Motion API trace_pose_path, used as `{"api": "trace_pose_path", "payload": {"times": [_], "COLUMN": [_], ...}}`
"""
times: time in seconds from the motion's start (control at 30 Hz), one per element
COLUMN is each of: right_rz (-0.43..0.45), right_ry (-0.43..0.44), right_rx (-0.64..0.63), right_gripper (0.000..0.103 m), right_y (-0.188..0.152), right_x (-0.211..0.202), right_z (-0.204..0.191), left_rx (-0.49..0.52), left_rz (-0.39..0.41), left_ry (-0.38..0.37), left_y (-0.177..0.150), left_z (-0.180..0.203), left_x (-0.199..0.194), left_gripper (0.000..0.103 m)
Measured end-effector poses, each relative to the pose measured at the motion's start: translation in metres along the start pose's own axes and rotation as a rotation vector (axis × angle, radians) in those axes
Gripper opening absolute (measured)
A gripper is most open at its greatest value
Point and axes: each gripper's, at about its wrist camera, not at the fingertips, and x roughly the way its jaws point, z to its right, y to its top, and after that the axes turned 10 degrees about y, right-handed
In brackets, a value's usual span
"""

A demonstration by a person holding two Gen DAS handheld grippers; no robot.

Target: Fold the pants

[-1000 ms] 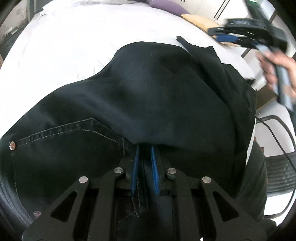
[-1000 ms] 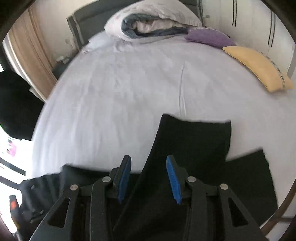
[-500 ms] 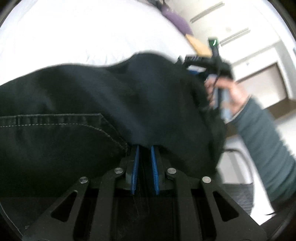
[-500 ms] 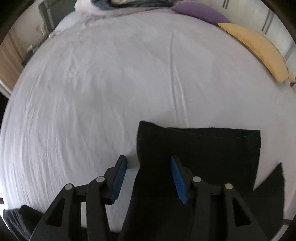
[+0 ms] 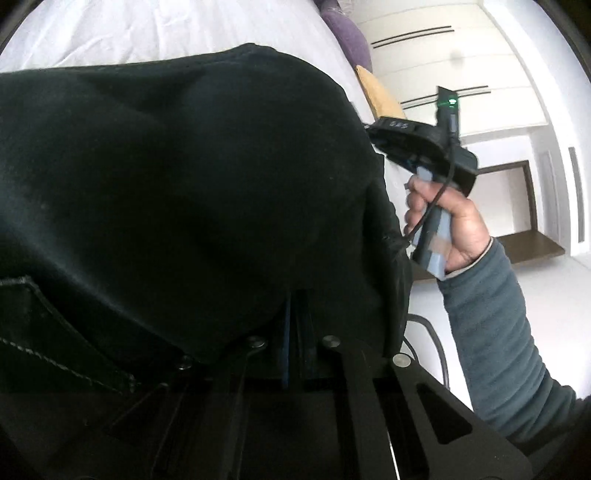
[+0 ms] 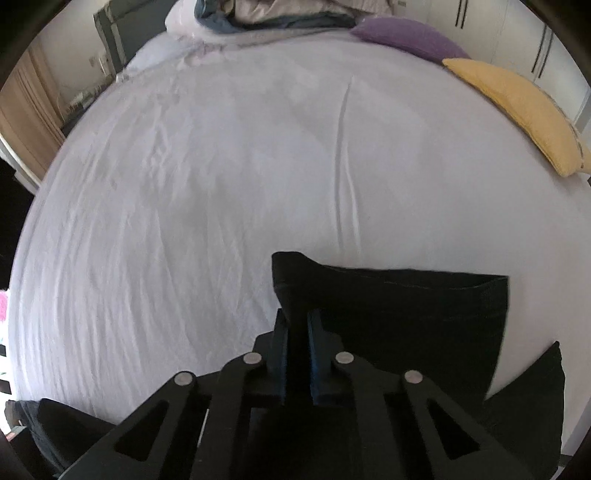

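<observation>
The black pants [image 5: 184,177] fill most of the left wrist view, lifted, with a stitched back pocket at the lower left. My left gripper [image 5: 295,306] is shut on the pants' top part, and the cloth drapes over its fingers. In the right wrist view, a pants leg [image 6: 391,306] with its hem lies on the white bed sheet [image 6: 221,177]. My right gripper [image 6: 297,325] is shut on the left edge of that leg near the hem. The right gripper's body and the hand holding it also show in the left wrist view [image 5: 424,147].
A yellow pillow [image 6: 524,110] and a purple pillow [image 6: 406,33] lie at the bed's far right. Folded bedding [image 6: 266,14] sits at the head of the bed. White wardrobe doors [image 5: 461,66] stand beyond the bed.
My right gripper has shut on the pants leg edge; it was open a second ago. My left gripper has lifted and swung the pants' top part towards the right.
</observation>
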Motion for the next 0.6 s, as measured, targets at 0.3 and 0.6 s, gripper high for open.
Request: {"api": "trace_pose_path", "payload": {"times": [0.3,0.6], "right_rz": [0.312,0.485], "right_ry": [0.111,0.141], "right_rx": [0.169,0.614], "right_gripper": [0.009,0.009], "right_y": [-0.036,-0.176], "right_x": [-0.122,-0.182], "right_z": [0.050,0.184], "left_rx": [-0.008,-0.015], "left_rz": [0.005,0.013], "left_ry": [0.020,0.058], "left_y": [0.001,0.007], "left_z": [-0.008,0.005], "left_x": [0.013,0.019], "left_gripper": [0.004,0.004]}}
